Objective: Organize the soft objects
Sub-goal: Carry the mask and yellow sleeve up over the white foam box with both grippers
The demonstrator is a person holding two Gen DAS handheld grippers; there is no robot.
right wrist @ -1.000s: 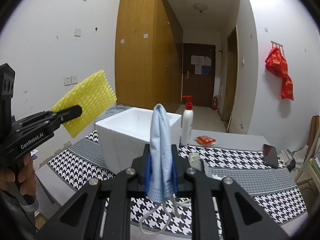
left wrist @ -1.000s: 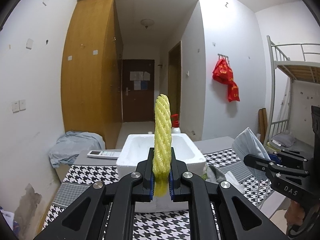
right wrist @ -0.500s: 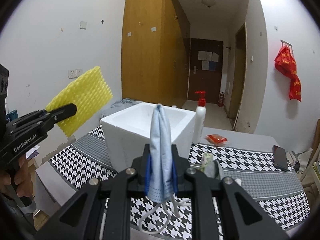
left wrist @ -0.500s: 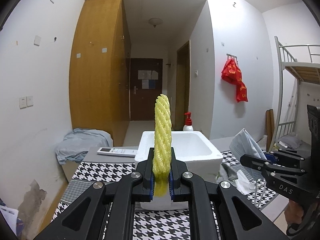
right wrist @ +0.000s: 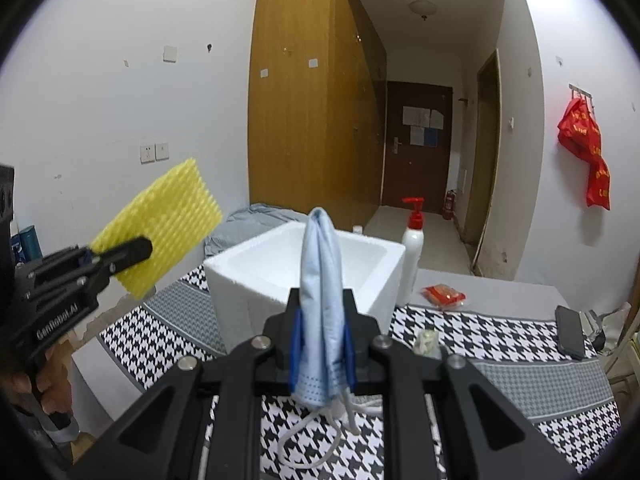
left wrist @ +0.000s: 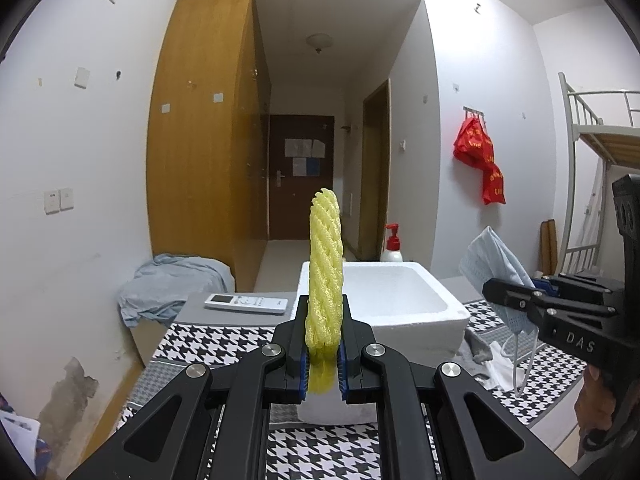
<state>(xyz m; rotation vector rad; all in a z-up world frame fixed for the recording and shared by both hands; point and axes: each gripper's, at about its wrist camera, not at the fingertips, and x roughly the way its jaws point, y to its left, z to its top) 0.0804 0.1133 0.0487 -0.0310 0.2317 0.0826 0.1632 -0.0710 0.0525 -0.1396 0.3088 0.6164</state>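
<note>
So right now your left gripper (left wrist: 323,354) has its fingers clamped on the yellow foam net (left wrist: 325,276), which stands straight up out of them, and your right gripper (right wrist: 321,354) is pinched on the blue face mask (right wrist: 322,280), ear loops dangling underneath. Both are up in the air on the near side of the white foam box (right wrist: 256,276), which sits open-topped on the houndstooth desk (right wrist: 500,328).

My guess is both are headed into that box. Tips:

- Get each piece fully over the opening before letting go. The net sticks up tall and could tip over the near rim.
- Watch the mask loops; they hang low and may snag on the box edge, so clear the rim with some height.
- Go one hand at a time, since the two grippers are near each other.
- The pump bottle (right wrist: 412,256) stands just beside the far right corner; don't clip it.
</note>
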